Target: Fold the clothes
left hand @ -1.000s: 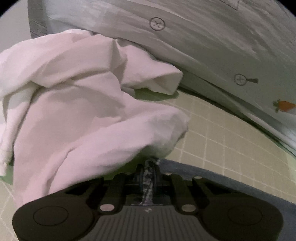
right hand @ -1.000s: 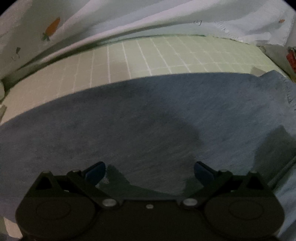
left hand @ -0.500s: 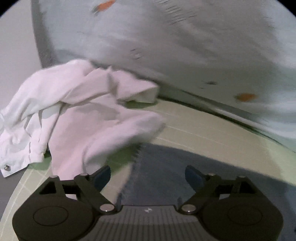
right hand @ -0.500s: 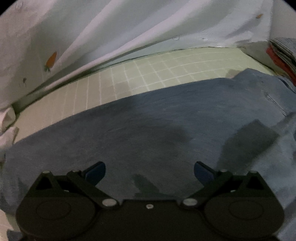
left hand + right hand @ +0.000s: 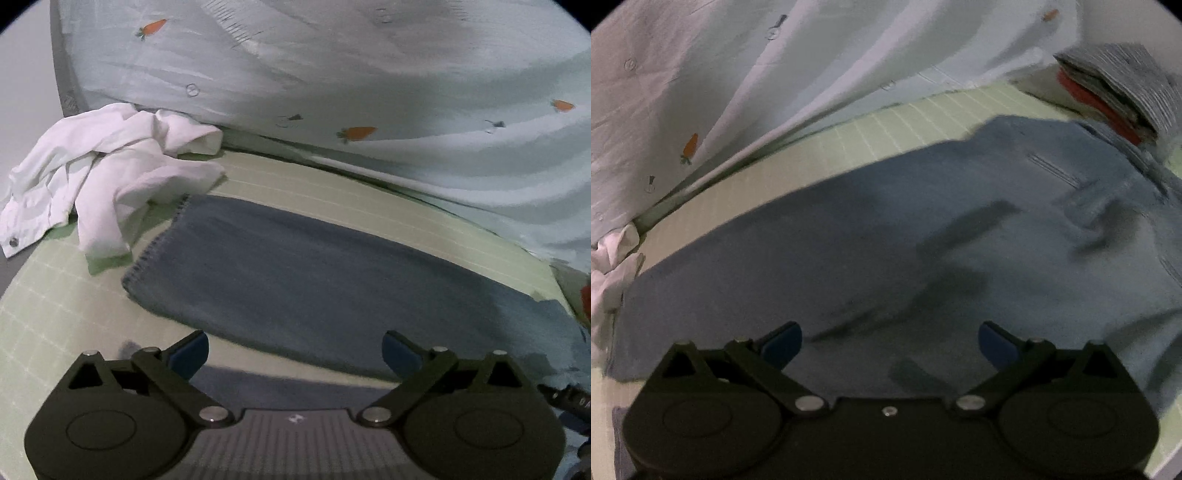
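Where its jaws were pinched on a fold of cloth a second ago, the left gripper (image 5: 293, 350) now has them opening, spread wide with nothing between the blue pads, above the near edge of the blue garment (image 5: 317, 280) lying flat on the green grid mat (image 5: 44, 332). Both views have drawn back, so the crumpled white garment (image 5: 107, 173) looks smaller at the mat's far left corner and a folded stack (image 5: 1123, 92) shows at far right. As before, the right gripper (image 5: 890, 343) hangs spread and empty over the blue cloth, the carrot-print fabric (image 5: 369, 92) draped behind.
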